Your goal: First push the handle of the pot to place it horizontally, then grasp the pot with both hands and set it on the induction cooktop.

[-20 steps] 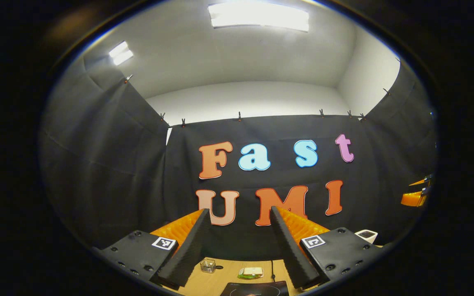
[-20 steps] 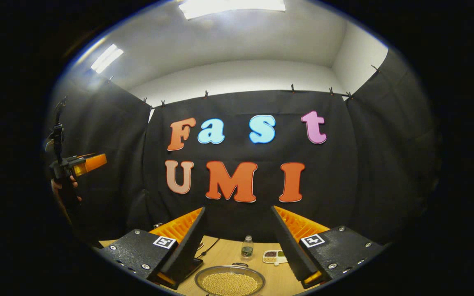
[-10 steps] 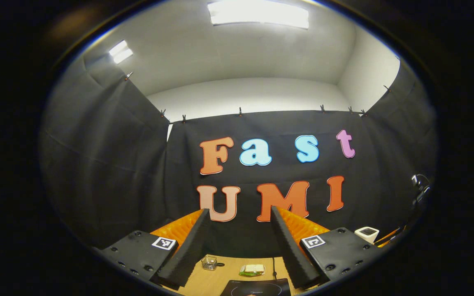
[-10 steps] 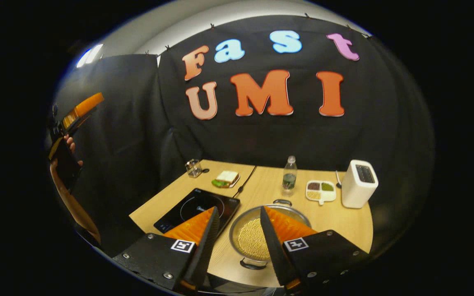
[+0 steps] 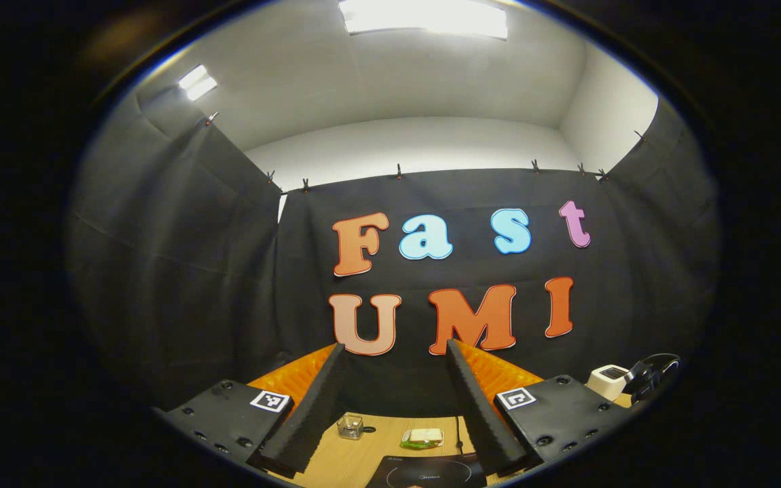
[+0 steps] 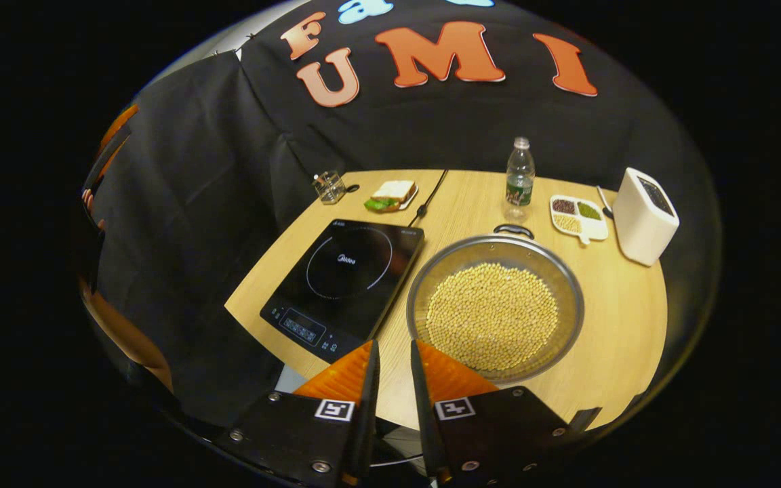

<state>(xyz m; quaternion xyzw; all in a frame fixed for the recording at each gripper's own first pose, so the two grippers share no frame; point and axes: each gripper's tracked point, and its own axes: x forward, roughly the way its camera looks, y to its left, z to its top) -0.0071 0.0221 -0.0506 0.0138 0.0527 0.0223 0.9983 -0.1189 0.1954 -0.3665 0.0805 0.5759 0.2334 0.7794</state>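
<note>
Table (image 6: 621,325): a round wooden top. All the things sit on it.
Pot (image 6: 495,308): a big shiny pot full of small yellow beans. It sits on the table just to the right of the cooktop, close beside its edge. One black handle (image 6: 514,230) shows at the far rim. The near handle cannot be seen clearly.
Cooktop (image 6: 346,278): flat and black with a white ring drawn on it. Nothing is on it.
Right gripper (image 6: 390,362): it hangs above the near edge of the table, in front of the pot. Its two orange fingers are almost pressed together, with a thin gap between them. They pinch nothing.
Left gripper (image 5: 394,407): held up high, facing the wall. Its fingers are spread wide with nothing between them. The cooktop is low in front of it.
Toaster (image 6: 645,217): white, far to the right of the pot.
Bottle (image 6: 519,179): clear, standing behind the pot.
Snack tray (image 6: 577,217): white, between the bottle and the toaster.
Sandwich (image 6: 390,194): behind the cooktop.
Glass (image 6: 329,188): small, left of the sandwich.
</note>
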